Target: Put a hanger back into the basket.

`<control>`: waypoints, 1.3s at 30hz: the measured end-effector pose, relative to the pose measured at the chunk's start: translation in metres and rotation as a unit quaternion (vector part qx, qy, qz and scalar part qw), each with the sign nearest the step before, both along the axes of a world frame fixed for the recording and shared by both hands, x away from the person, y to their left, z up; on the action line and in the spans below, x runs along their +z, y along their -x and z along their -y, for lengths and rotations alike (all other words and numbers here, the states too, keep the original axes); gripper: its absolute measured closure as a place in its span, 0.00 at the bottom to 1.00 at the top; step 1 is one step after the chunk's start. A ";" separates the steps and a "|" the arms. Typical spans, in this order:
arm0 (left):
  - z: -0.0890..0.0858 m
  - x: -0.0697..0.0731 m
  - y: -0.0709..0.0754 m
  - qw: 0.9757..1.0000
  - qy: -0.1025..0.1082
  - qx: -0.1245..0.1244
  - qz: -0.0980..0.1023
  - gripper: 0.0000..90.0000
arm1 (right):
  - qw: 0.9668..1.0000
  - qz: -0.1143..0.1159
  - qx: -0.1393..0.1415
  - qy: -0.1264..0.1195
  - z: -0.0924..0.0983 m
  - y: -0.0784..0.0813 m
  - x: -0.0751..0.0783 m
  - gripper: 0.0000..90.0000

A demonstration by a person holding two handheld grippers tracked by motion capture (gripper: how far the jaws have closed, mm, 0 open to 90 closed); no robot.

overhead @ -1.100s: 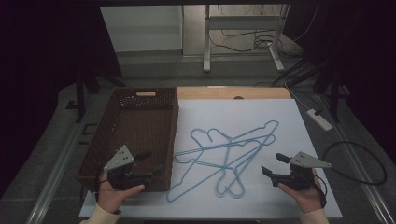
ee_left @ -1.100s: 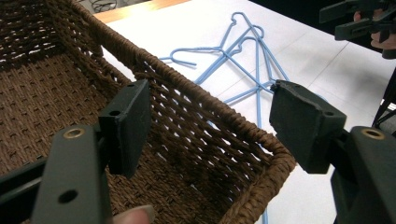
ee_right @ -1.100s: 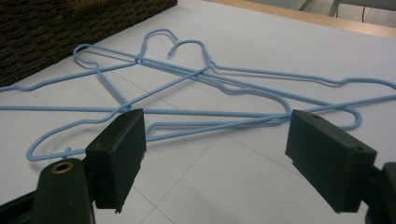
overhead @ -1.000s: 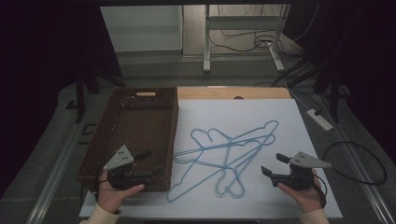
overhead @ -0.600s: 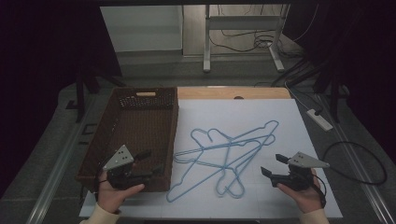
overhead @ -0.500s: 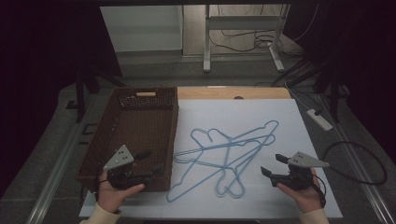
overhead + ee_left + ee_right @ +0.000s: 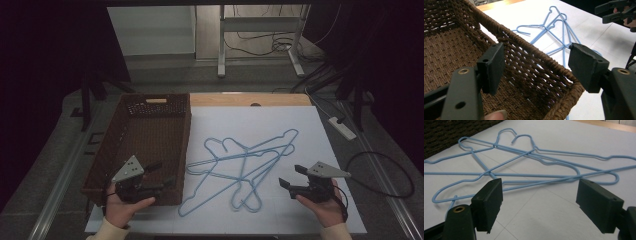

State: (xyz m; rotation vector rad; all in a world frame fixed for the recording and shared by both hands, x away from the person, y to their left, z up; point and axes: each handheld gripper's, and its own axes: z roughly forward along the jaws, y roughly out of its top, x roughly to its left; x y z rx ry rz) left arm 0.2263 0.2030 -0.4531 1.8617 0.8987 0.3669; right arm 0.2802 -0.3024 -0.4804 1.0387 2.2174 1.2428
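A loose pile of light blue wire hangers (image 7: 245,165) lies crossed over one another on the white sheet at mid-table. A brown wicker basket (image 7: 125,135) stands at the left and holds nothing. My left gripper (image 7: 162,174) hovers open over the basket's near right corner; in the left gripper view its jaws (image 7: 536,62) straddle the basket rim (image 7: 524,42), with the hangers (image 7: 554,27) beyond. My right gripper (image 7: 291,176) is open just right of the pile, a little above the sheet. The right gripper view (image 7: 539,195) has the hangers (image 7: 529,152) close ahead, untouched.
The white sheet (image 7: 270,120) covers most of the table, and a wooden edge (image 7: 280,100) shows at the back. A power strip (image 7: 342,127) and a looped black cable (image 7: 380,175) lie off the right side. Metal desk legs (image 7: 220,40) stand behind.
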 end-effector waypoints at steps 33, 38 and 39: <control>-0.001 0.000 -0.002 1.000 -0.001 -0.006 0.001 0.34 | 0.990 -0.092 0.043 0.101 -0.078 -0.113 0.016 0.29; -0.001 0.000 -0.002 1.000 0.000 -0.006 0.001 0.34 | 0.986 -0.105 0.049 0.116 -0.086 -0.126 0.013 0.30; -0.001 0.000 -0.002 1.000 0.000 -0.005 0.002 0.34 | 0.986 -0.107 0.051 0.117 -0.088 -0.128 0.013 0.30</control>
